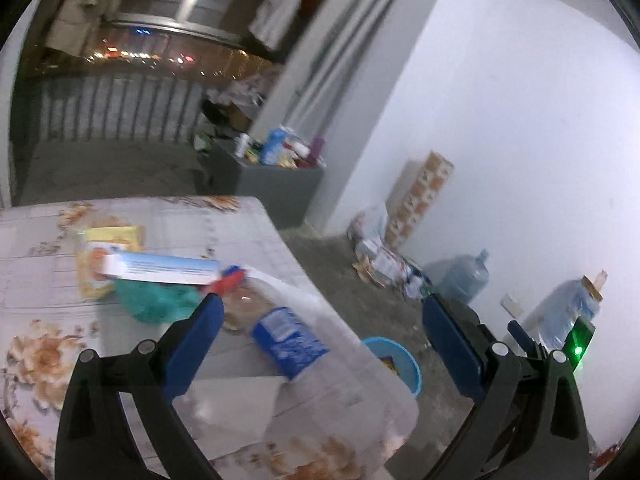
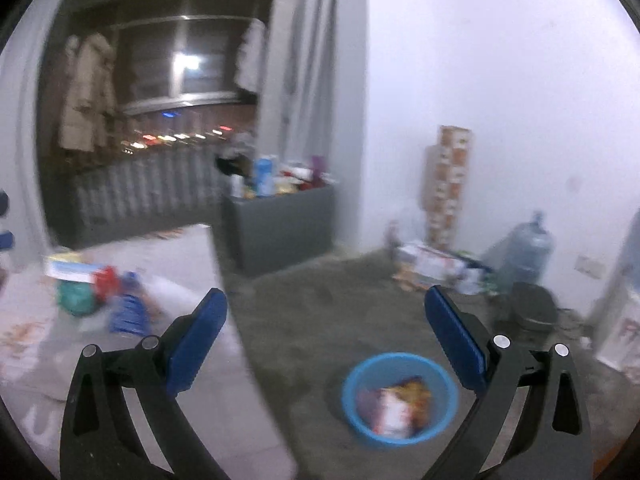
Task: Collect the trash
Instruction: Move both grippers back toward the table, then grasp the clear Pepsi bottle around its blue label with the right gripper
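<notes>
A bare room with white walls, a rough grey concrete floor and a dark night window holds a table covered in a floral plastic cloth (image 1: 48, 360). Litter lies toward the table's right edge: a long white-and-blue cardboard box (image 1: 160, 268) across a yellow packet (image 1: 108, 240), a crumpled green plastic bag (image 1: 156, 300) just beside them, and a blue-labelled clear plastic bottle (image 1: 288, 340) near the edge. On the floor just off that edge stands a round blue plastic basin (image 2: 400, 396), already holding a colourful wrapper (image 2: 396, 404). The right gripper (image 2: 326, 320) hangs above the floor near the basin, jaws spread wide with nothing between them. The left gripper (image 1: 322, 328), equally spread and empty, points over the table's right edge. Judging by this, one piece has been binned and the next pick is due: one gripper must descend on the bottle or bag and close squarely.
</notes>
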Available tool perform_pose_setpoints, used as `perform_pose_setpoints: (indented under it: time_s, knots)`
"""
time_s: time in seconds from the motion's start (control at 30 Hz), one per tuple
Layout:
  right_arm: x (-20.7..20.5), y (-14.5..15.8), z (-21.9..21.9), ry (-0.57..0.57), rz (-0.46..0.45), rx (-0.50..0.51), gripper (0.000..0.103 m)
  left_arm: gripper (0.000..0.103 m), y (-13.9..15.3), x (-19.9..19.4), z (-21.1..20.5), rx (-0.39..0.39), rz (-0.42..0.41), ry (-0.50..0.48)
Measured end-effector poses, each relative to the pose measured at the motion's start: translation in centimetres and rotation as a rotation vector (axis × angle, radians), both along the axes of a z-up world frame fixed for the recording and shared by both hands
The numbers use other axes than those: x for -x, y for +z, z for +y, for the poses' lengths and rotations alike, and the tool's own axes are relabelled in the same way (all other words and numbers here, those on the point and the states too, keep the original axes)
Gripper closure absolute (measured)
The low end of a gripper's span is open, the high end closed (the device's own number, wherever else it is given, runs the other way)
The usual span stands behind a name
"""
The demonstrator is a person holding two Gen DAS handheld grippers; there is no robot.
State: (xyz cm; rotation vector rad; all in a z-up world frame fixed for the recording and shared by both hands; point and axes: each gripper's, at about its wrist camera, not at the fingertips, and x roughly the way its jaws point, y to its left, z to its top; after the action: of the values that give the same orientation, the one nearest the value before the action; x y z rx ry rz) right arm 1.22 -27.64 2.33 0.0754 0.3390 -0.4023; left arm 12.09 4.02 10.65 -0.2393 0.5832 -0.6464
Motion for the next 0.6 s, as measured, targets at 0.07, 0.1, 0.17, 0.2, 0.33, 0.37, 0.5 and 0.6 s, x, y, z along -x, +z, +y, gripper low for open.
perform_pose_setpoints:
  time_s: [0.07,0.1,0.17,0.2,0.33,0.37,0.5,0.6]
  knots:
    - [-0.4,0.3,0.6,0.038,-0.015,-0.031,0.008,0.006,-0.4,0.5,1.6,-0.019,-0.015,0.032]
    - [-0.6,0.4,0.7,0.054,-0.021,-0.049,0.008,0.006,-0.7,0.5,2.2,-0.028,-0.015,0.038]
    - [-1.2,0.5,1.1,0.089,-0.017,-0.086,0.008,0.006,-1.7,0.4,3.4,-0.054,0.006,0.046]
    - [-1.5,0.5,1.4,0.105,-0.013,-0.103,0.008,0.006,-2.1,0.7,3.7,-0.062,0.017,0.047]
    - [-3.2,-0.1,2.3,0.197,0.047,-0.199,0.008,0.006,-3.8,0.5,4.0,-0.089,0.044,0.016]
    - [-3.4,-0.3,2.6,0.215,0.063,-0.216,0.008,0.006,-4.3,0.7,3.8,-0.097,0.044,0.006]
    - [-5.1,-1.2,3.9,0.284,0.139,-0.278,0.008,0.006,-5.9,0.3,3.0,-0.130,0.057,-0.033]
    - [-6.4,-1.7,5.0,0.346,0.189,-0.329,0.010,0.006,-7.0,-0.4,2.3,-0.155,0.070,-0.070]
